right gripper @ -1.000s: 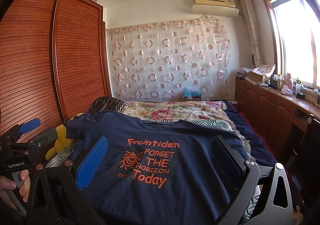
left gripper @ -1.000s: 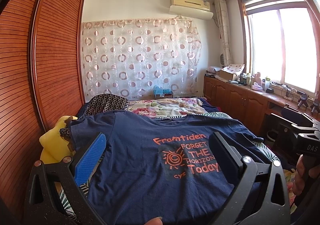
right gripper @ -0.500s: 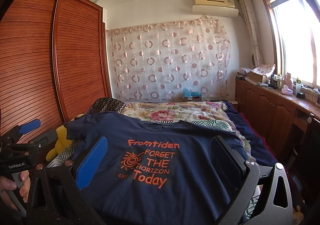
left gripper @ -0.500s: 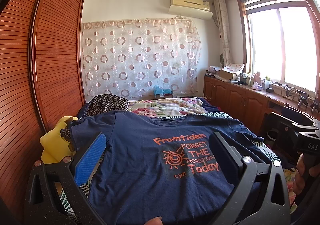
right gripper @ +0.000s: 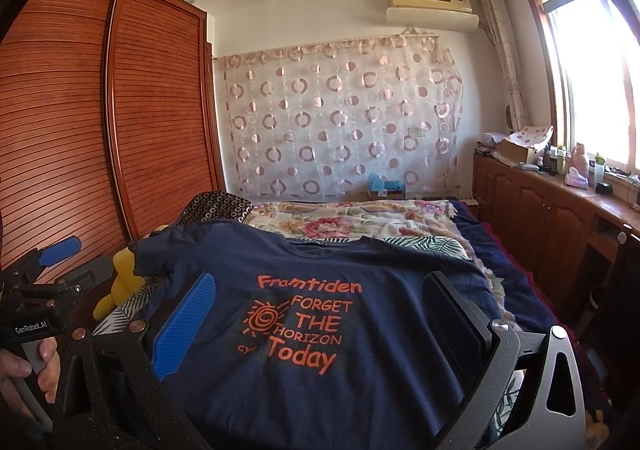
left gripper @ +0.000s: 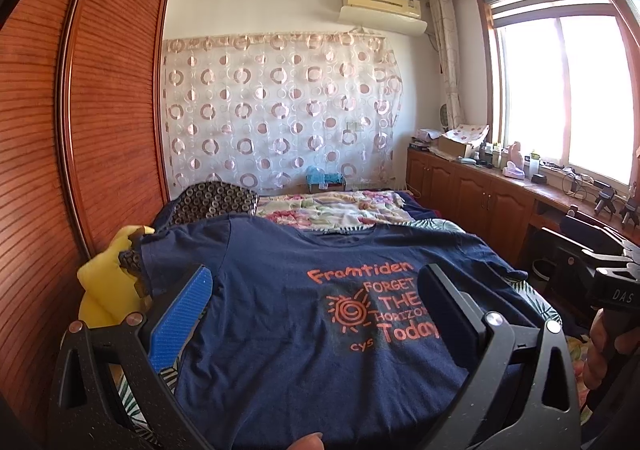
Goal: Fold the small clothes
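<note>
A navy T-shirt [left gripper: 280, 314] with orange print lies spread flat, front up, on the bed, collar at the far end; it also shows in the right wrist view [right gripper: 360, 266]. My left gripper [left gripper: 312, 290] is open and empty, held above the shirt's near left part. My right gripper [right gripper: 320, 298] is open and empty, held above the shirt's near middle. The left gripper's body [right gripper: 36, 310] shows at the left edge of the right wrist view, and the right gripper's body [left gripper: 600, 274] shows at the right edge of the left wrist view.
A yellow plush toy [left gripper: 104, 286] sits at the bed's left edge by the slatted wooden wardrobe [left gripper: 92, 130]. A floral quilt [right gripper: 352, 218] and a patterned pillow [right gripper: 216, 206] lie beyond the shirt. Wooden cabinets [left gripper: 480, 206] with clutter run along the right under the window.
</note>
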Demonstrator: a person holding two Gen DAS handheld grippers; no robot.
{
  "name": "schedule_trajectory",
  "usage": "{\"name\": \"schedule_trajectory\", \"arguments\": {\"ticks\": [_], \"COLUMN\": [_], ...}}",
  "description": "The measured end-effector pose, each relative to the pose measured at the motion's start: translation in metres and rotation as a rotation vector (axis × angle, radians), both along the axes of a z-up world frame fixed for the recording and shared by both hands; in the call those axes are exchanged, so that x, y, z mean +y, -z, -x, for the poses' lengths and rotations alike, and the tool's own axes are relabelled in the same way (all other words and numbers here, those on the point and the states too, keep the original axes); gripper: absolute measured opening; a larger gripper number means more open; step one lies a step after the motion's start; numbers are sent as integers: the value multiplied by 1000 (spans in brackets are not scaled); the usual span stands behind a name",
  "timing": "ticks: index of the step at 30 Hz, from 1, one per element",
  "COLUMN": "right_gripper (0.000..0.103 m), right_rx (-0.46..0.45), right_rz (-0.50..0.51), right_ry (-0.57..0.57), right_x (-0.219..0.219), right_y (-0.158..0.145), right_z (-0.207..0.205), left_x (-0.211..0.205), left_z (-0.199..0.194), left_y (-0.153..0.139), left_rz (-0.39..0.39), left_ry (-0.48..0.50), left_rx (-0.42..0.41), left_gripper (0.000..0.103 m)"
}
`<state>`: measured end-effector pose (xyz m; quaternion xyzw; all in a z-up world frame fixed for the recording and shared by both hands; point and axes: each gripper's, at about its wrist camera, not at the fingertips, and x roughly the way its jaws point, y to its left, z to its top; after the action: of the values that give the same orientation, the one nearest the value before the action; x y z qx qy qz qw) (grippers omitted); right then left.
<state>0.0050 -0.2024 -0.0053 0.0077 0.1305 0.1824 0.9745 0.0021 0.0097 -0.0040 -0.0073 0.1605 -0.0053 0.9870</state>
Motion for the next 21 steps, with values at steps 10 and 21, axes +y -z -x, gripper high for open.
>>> {"name": "schedule_trajectory", "arguments": {"ticks": [10, 21], "right_gripper": [103, 102], "right_rx": [58, 124], "right_rz": [28, 77], "right_ry": [-89, -213], "right_x": [13, 30], "right_y": [24, 45], "right_z": [-31, -77], "left_x": [67, 141], "left_z": [-24, -54], "left_y": [33, 59], "left_rz": [48, 69], "left_ry": [-112, -183], "left_rx": [94, 167], "left_gripper": [103, 103]}}
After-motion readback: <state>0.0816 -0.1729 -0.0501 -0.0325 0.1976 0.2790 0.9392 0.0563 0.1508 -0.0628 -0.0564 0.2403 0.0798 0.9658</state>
